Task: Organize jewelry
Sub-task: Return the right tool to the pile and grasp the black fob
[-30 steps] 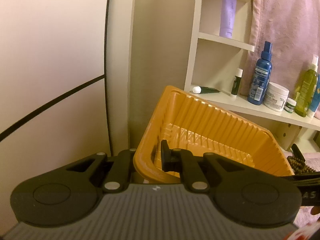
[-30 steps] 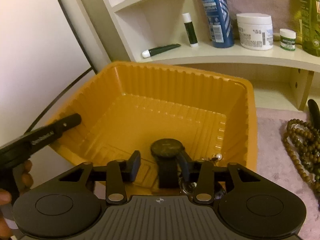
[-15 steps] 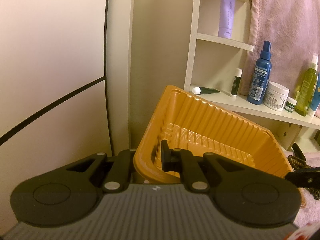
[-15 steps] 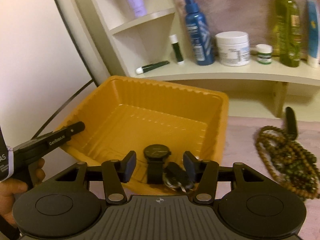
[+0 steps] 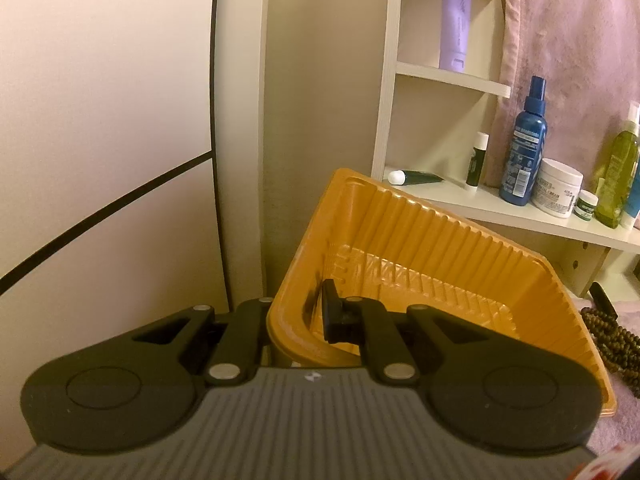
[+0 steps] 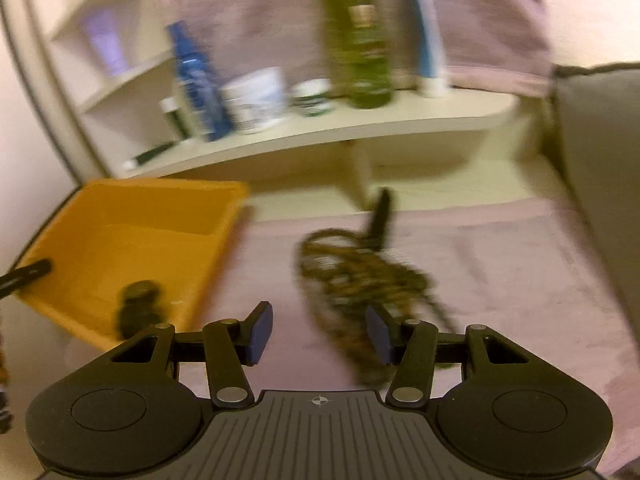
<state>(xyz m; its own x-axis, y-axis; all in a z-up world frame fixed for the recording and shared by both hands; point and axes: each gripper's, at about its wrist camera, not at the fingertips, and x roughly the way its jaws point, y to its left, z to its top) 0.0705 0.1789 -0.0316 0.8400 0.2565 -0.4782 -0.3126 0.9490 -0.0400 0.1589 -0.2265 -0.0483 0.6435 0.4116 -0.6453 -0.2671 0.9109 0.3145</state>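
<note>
My left gripper (image 5: 314, 314) is shut on the near left wall of the orange ribbed tray (image 5: 440, 216), one finger inside and the other outside it. In the right wrist view, which is blurred, the tray (image 6: 160, 186) lies at the left with a black watch (image 6: 138, 308) in its near corner. A tip of the left gripper's finger (image 6: 28, 274) shows at the tray's left rim. My right gripper (image 6: 320, 332) is open and empty above the pink cloth. Its right finger is close to the heap of brown beaded necklace (image 6: 360, 276); the beads (image 5: 612, 336) lie right of the tray.
A narrow black object (image 6: 380, 216) lies just beyond the beads. A cream shelf (image 6: 360, 128) behind holds a blue spray bottle (image 6: 196, 84), a white jar (image 6: 256, 100), a small pot and a green bottle (image 6: 360, 36). A grey cushion (image 6: 596, 152) stands at the right.
My right gripper has swung to the right, from over the tray and watch to the cloth next to the beads. The left gripper and tray have stayed still.
</note>
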